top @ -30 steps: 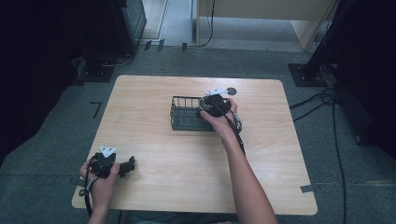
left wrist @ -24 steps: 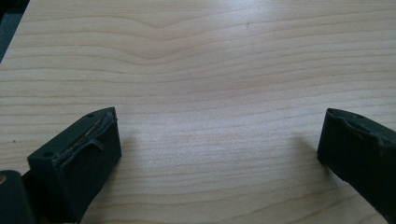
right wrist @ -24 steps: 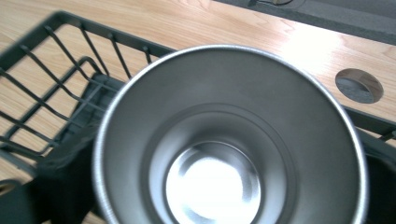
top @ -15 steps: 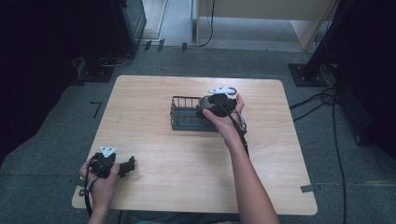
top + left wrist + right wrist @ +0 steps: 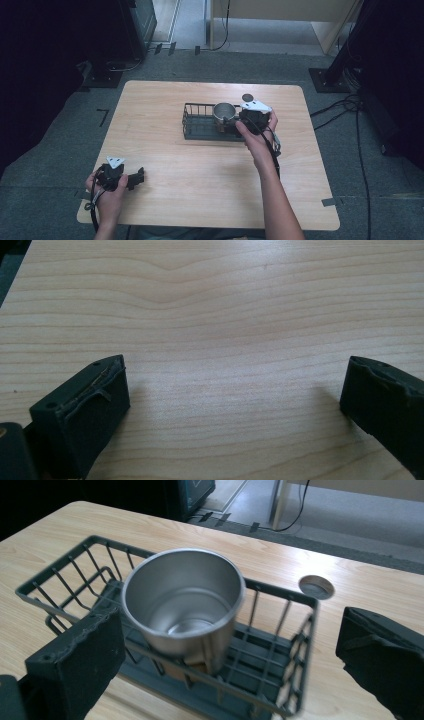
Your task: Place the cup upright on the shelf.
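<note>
Since earlier frame, our right gripper [image 5: 235, 122] backs off cup [image 5: 183, 605]; jaws spread, empty. We retreat level, clear of basket [image 5: 70, 587] rim. Left gripper [image 5: 235, 405] spread, idle.

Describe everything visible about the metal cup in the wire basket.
The metal cup is a plain, handle-less steel tumbler with a brushed, shiny finish and a rolled rim, widening slightly toward the top. It is empty and stands upright inside the dark wire basket, at the end nearest the right gripper. Something brownish shows under its base. The jaws stand open either side, not touching it.
</note>
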### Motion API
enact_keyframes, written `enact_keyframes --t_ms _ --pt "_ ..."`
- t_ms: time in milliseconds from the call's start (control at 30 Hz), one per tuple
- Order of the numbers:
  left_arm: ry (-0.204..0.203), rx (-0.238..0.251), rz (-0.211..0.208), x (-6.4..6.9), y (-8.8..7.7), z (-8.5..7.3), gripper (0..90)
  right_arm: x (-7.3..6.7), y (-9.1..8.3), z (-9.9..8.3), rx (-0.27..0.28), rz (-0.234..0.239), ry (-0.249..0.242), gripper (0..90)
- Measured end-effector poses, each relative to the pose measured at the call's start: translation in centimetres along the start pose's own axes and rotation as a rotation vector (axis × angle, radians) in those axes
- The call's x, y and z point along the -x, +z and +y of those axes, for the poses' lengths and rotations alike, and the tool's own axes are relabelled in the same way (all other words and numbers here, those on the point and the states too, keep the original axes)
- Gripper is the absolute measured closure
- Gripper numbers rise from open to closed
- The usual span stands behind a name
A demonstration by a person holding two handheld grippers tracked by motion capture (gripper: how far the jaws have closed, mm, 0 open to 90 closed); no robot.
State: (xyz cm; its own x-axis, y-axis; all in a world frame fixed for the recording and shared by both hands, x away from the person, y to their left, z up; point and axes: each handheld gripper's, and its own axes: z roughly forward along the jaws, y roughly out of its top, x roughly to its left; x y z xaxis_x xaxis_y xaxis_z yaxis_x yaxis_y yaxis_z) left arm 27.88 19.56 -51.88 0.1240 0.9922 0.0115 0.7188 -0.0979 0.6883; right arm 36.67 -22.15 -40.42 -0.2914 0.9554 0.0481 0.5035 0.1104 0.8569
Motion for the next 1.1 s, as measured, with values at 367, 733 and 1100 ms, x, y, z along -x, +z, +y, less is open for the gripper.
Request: enact_keyframes --t_ms 367,733,1100 --pt "0.0 0.0 0.0 0.0 0.0 0.0 0.0 3.2 -3.0 -3.4 0.009 -0.06 0.051 0.0" --pt "0.002 -0.001 0.0 0.0 0.0 0.0 0.0 6.5 -4.9 -7.3 -0.01 -0.121 0.102 0.0" --pt "0.003 -0.001 0.001 0.0 0.0 0.0 0.0 9.7 -7.0 -12.1 -0.057 -0.195 0.161 0.0"
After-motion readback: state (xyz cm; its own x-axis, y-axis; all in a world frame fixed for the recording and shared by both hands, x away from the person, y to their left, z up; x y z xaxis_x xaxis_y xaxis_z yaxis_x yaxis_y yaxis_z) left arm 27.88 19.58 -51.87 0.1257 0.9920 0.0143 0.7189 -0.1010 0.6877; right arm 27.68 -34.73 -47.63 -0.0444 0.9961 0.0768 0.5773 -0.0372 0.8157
